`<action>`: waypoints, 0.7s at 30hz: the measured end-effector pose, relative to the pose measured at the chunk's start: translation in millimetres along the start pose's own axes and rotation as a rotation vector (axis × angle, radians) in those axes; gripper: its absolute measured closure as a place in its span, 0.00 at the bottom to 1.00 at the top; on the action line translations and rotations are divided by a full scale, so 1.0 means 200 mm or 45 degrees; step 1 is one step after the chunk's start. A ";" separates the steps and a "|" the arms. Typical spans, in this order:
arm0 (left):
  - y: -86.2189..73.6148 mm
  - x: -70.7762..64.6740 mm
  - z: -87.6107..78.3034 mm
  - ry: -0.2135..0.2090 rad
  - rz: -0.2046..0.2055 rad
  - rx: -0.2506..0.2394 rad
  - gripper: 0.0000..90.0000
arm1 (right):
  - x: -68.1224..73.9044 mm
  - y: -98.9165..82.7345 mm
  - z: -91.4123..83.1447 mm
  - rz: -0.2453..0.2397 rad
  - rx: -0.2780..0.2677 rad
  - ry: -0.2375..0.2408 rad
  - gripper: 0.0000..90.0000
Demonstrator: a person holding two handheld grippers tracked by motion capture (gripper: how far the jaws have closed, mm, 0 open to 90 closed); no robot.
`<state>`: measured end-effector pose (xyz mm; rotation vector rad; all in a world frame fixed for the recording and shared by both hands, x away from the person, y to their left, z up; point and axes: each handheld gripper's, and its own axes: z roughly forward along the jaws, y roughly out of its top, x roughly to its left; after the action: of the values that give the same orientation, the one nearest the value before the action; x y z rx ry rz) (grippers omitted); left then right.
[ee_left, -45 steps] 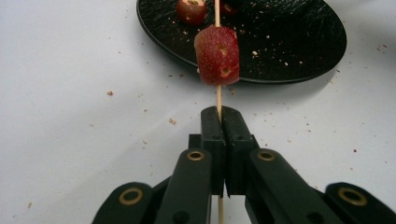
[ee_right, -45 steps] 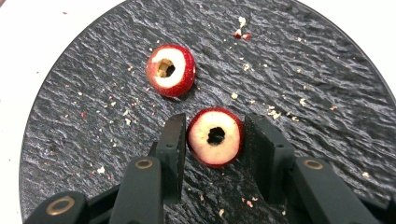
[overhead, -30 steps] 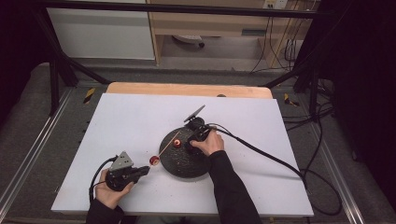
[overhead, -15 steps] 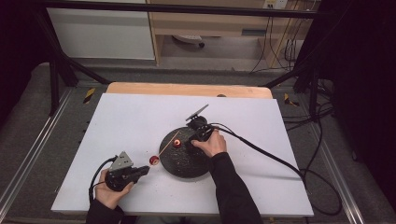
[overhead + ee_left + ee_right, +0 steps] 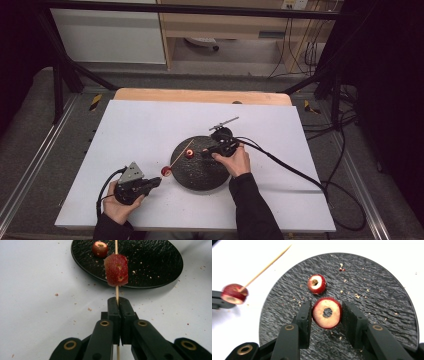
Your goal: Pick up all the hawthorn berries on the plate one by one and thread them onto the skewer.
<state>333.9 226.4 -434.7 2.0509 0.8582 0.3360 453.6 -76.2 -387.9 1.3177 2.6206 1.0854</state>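
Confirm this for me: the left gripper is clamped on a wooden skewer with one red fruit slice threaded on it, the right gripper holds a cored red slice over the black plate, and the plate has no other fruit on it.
Not quite: the black plate is not bare of fruit. The right gripper view shows a second, smaller cored piece lying on it, beyond the cored red slice in the right gripper. The rest holds: the left gripper is clamped on the wooden skewer carrying one red fruit slice.

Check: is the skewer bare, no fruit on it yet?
No, one red fruit slice is already threaded on the skewer above the left tongs.
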 end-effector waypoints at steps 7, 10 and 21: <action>0.00 0.00 0.01 -0.006 -0.003 -0.007 0.98 | -0.02 -0.08 -0.07 0.061 -0.168 0.037 0.69; 0.00 -0.01 0.01 -0.006 -0.006 -0.017 0.98 | -0.02 -0.12 -0.10 0.084 -0.251 0.067 0.69; 0.02 -0.03 0.01 -0.021 -0.019 -0.039 0.98 | -0.02 -0.23 -0.14 0.202 -0.521 0.146 0.69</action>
<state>333.2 220.0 -433.2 2.0152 0.8531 0.3214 415.4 -114.6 -394.2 1.4152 2.2159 1.6552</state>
